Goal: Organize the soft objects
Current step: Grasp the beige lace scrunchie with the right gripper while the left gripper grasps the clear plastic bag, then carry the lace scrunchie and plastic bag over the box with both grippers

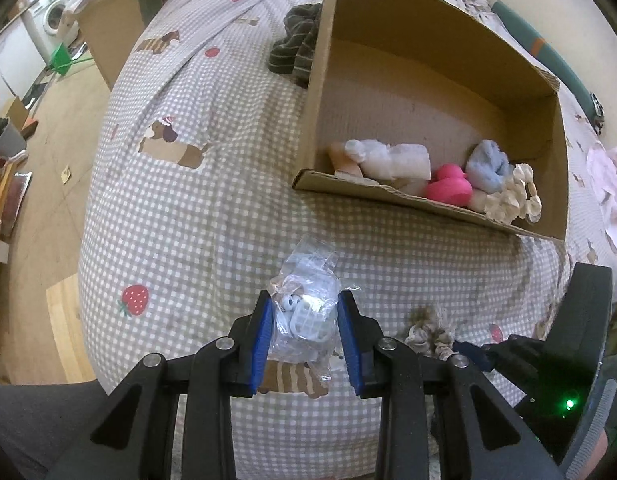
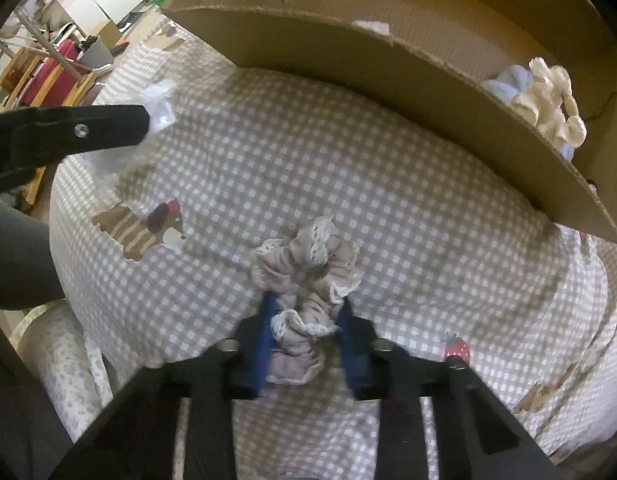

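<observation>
Left wrist view: clear plastic bag (image 1: 308,300) is pinched between jaws of left gripper (image 1: 307,338) over checked bedspread (image 1: 188,220). Lace-trimmed scrunchie (image 2: 304,300) is clamped by right gripper (image 2: 306,344), near cardboard box (image 1: 428,100) holding soft items.

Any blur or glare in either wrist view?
Left wrist: sharp overall, with a glare spot on the plastic bag in the left claw. Right wrist: right claw and scrunchie smeared; the box edge bows from fisheye.
</observation>
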`<move>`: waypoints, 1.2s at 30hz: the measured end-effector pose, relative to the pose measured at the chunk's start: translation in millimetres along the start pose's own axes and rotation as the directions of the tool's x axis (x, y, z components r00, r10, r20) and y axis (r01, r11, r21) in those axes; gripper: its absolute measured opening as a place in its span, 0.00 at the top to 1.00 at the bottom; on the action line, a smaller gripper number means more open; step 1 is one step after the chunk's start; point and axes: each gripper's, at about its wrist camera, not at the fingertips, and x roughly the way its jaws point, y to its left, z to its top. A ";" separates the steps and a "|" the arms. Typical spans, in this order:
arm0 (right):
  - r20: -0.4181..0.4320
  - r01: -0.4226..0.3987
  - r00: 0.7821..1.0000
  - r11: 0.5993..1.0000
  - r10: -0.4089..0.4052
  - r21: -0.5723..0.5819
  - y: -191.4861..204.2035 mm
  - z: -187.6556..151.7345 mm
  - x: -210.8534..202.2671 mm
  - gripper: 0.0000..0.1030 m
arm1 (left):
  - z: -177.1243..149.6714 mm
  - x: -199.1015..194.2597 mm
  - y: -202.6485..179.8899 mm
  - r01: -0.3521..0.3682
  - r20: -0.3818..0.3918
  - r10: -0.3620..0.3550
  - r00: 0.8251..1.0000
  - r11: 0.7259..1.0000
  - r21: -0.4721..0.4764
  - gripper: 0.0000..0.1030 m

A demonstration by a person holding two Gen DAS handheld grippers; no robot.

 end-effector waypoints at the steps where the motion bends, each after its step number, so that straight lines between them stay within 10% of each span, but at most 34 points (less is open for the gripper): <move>1: 0.007 -0.001 1.000 1.000 0.001 -0.009 1.3 -0.7 -2.8 0.82 | -0.6 -0.6 -0.4 0.001 0.001 -0.001 1.000 1.000 0.001 0.72; 21: 0.208 -0.076 0.978 0.971 0.028 0.227 -75.5 -27.2 -81.3 0.85 | 6.5 -10.2 -16.4 0.023 0.045 -0.023 0.999 1.000 0.001 0.72; 36: 0.538 -0.321 0.839 0.870 0.079 0.374 -142.8 -15.3 -181.0 0.85 | 55.4 -91.8 -40.4 0.072 0.260 -0.093 0.961 0.994 0.088 0.72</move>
